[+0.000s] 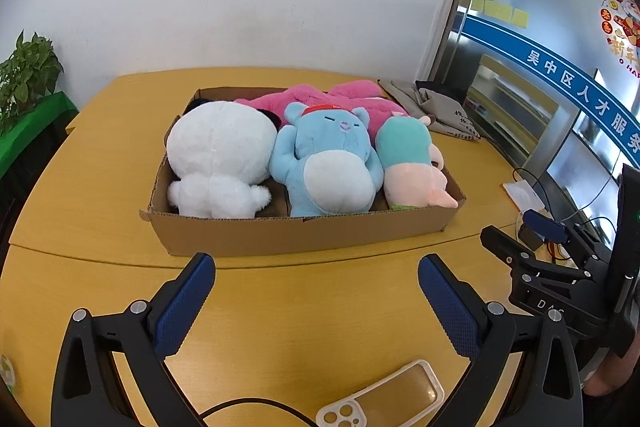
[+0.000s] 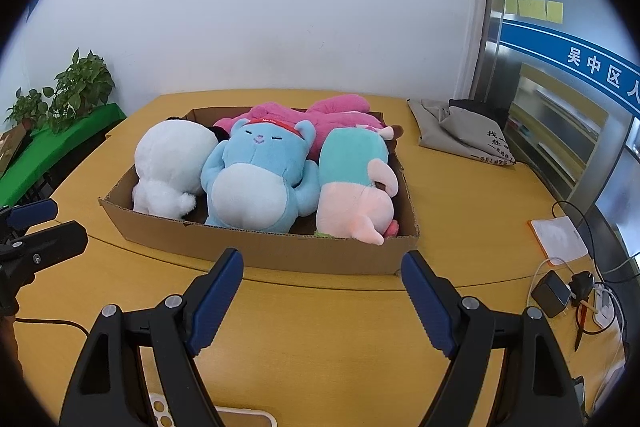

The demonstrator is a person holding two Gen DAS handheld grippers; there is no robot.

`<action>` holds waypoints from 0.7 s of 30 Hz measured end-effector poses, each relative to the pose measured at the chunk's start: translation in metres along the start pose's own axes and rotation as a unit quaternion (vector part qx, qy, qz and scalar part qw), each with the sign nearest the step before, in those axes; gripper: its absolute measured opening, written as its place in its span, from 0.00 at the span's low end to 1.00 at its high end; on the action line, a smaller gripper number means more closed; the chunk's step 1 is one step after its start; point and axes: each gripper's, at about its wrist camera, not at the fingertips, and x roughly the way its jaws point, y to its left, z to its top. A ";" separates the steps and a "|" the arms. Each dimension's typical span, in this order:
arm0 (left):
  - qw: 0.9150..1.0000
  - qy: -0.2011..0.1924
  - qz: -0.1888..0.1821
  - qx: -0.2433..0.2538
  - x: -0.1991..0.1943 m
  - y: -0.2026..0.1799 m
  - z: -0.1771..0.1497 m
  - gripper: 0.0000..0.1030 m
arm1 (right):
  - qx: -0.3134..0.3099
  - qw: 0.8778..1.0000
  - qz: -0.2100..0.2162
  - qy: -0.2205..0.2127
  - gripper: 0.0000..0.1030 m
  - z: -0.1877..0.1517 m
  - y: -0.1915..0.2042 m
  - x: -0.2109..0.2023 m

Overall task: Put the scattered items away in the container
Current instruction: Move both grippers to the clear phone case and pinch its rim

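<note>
I hold both tongs wide and empty above the yellow wooden counter: left tongs, right tongs. The shallow brown cardboard box sits just beyond them and already holds the fluffy white plush, the light blue plush bear with a red headband, the teal-and-pink plush and the magenta plush behind them. No toy lies loose on the counter in either view. I judge the step to be a final check. The blue bear rides highest; I would press it down gently. The clear phone case near me stays put.
</note>
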 end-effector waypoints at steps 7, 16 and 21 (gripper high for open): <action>0.996 0.082 0.004 -0.028 0.010 0.010 -0.065 1.00 | -0.020 0.997 0.026 0.073 0.79 -0.068 -0.001 0.007; 0.974 0.221 -0.010 -0.052 0.040 -0.023 -0.149 0.95 | -0.039 0.986 0.053 0.153 0.79 -0.130 0.013 0.025; 0.966 0.253 -0.007 -0.045 0.053 -0.040 -0.165 0.74 | -0.049 0.982 0.065 0.168 0.77 -0.143 0.019 0.031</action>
